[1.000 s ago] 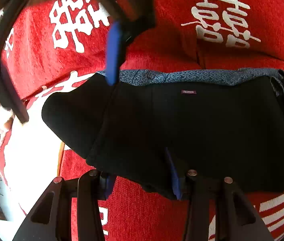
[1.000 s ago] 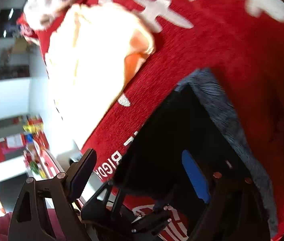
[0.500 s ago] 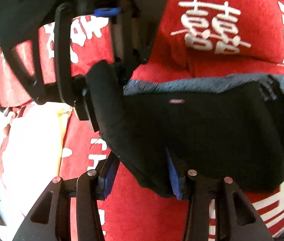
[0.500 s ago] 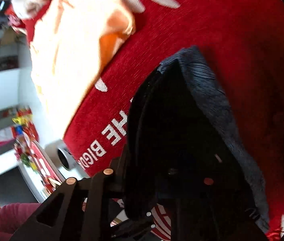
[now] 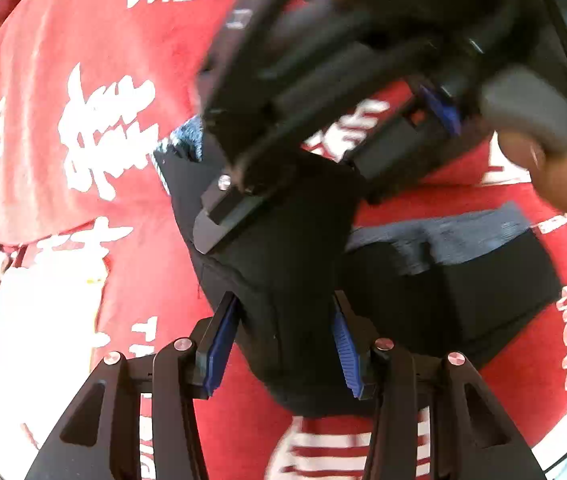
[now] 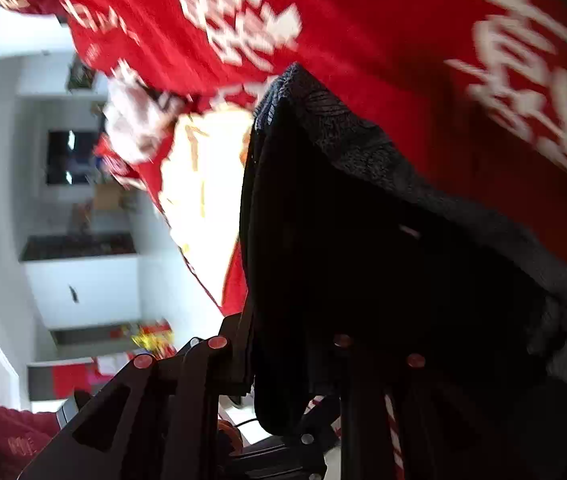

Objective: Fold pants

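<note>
Since half a second ago my right gripper (image 5: pixel 239 184) has swung across the left wrist view, carrying the left end of the black pants (image 5: pixel 283 264) up and over toward the right; the pants, which lay spread in a long strip, now stand bunched in a raised fold in the middle of that view.

From the left wrist camera, my left gripper (image 5: pixel 283 344) has its blue-padded fingers (image 5: pixel 219 344) set fairly wide, with a thick hanging fold of the pants between them. The fabric fills the gap and lies against both pads, so I read it as gripped, though loosely. The right gripper comes in from the upper right, blurred, its tip buried in the top of the same fold; part of the bare hand (image 5: pixel 563 184) holding it shows at the right edge.

The rest of the pants lies flat to the right on the red cloth (image 5: pixel 123 64) with white characters that covers the worktop, the grey ribbed waistband (image 5: pixel 443 236) running along its far edge.

From the right wrist camera, the pants (image 6: pixel 363 260) drape straight over the right gripper (image 6: pixel 279 364) and hide its fingertips, so I cannot tell how far its jaws are closed; the fabric hangs from it, lifted off the cloth. A pale yellow garment (image 6: pixel 203 184) lies beyond on the cloth, to the left of the pants.
</note>
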